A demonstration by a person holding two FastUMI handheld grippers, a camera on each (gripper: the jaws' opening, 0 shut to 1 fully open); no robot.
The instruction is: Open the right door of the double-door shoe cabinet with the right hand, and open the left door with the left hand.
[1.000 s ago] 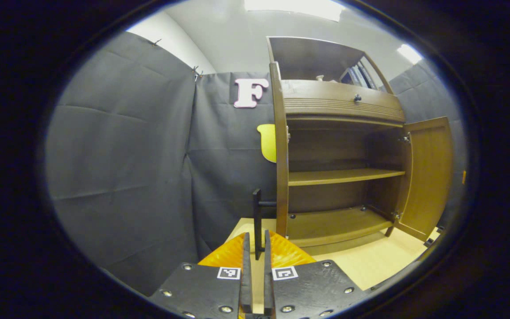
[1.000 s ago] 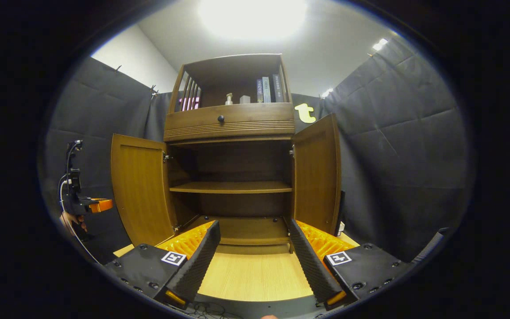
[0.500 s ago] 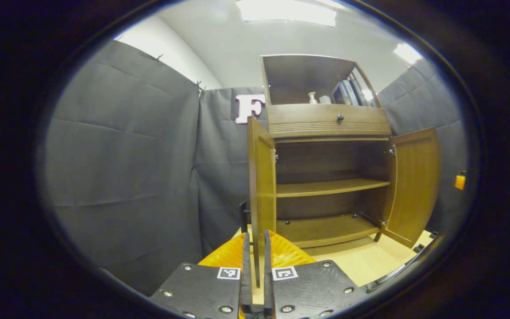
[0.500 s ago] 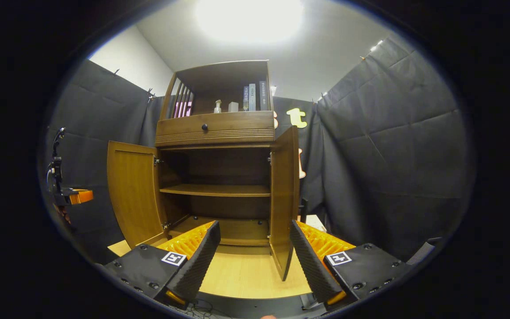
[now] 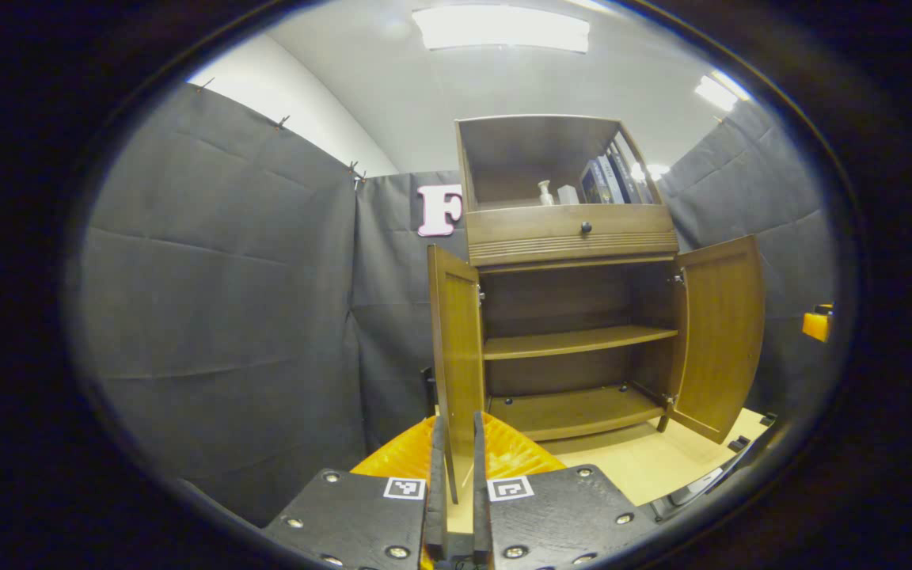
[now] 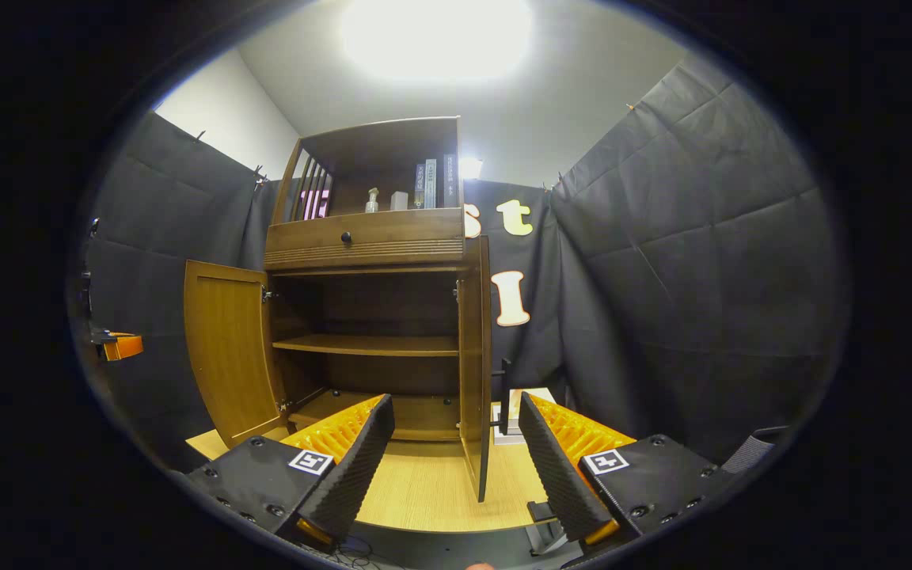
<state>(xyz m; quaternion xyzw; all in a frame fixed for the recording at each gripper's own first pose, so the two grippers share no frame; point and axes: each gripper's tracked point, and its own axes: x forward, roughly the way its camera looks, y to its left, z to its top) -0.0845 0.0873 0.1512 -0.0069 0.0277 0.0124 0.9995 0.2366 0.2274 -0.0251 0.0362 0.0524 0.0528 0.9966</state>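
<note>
Shoe cabinet (image 5: 571, 233) is seen right of centre in the left gripper view, on a light wood floor board (image 5: 662, 467). It is smaller and farther off than half a second ago. Left door (image 5: 456, 348) is swung out and more of its inner face is shown than before. Right door (image 5: 721, 340) is swung wide. The left gripper (image 5: 456, 507) is set narrow, a thin slit is left between the fingers, and nothing is pinched. Open room is left between the left door's edge and the cloth wall.

In the right gripper view the cabinet is shifted left since the earlier frame. The right door is now seen edge-on, with its dark handle (image 6: 506, 396) exposed just beside it. The right gripper (image 6: 456, 467) is spread wide and nothing is held. The door's lower edge hangs between the fingers but farther off, apart from both. The left gripper is seen at far left, well apart from the left door.

Counted: two doors, both open; one middle shelf (image 6: 365, 344); one drawer with one knob (image 6: 346, 237); one bottle (image 6: 371, 199); a few books, number not clear.
</note>
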